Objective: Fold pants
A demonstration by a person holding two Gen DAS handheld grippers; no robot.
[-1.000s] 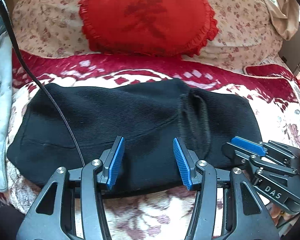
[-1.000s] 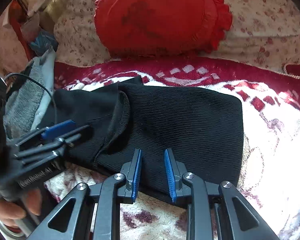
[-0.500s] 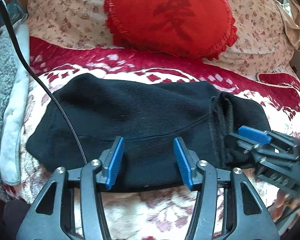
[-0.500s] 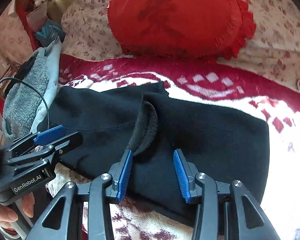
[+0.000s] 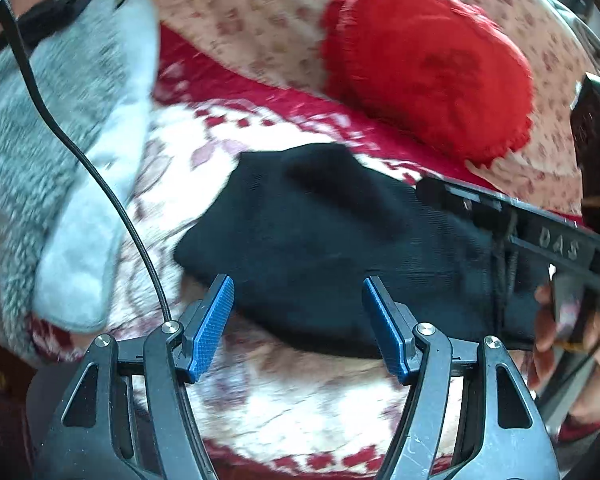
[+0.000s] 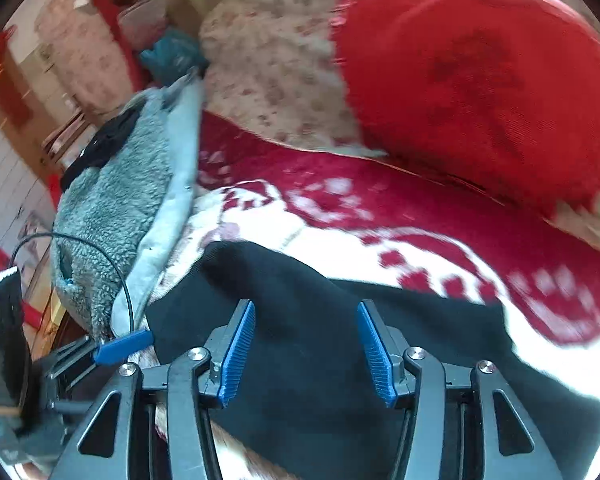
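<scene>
The black pants [image 5: 340, 248] lie folded in a soft bundle on the bed [image 5: 300, 404], across the middle of the left wrist picture and low in the middle of the right wrist picture. They look like thick knit cloth, so I think they are light, floppy and not slippery, and they will not break. They will sag where nobody holds them. A good place to grab is the near edge or a corner of the bundle, pinching all the layers at once.

The left hand-held gripper [image 5: 298, 322] has just been opening, and its blue pads stand wide apart with nothing pinched. The right hand-held gripper [image 6: 306, 350] has also just been opening, and it hangs spread over the pants without squeezing them.

A big red pillow [image 5: 428, 64] sits in the upper right. A fluffy grey blanket [image 5: 56, 152] is at the left, near the pants. A thin black cable [image 5: 100, 184] runs down by the left gripper and could snag.
</scene>
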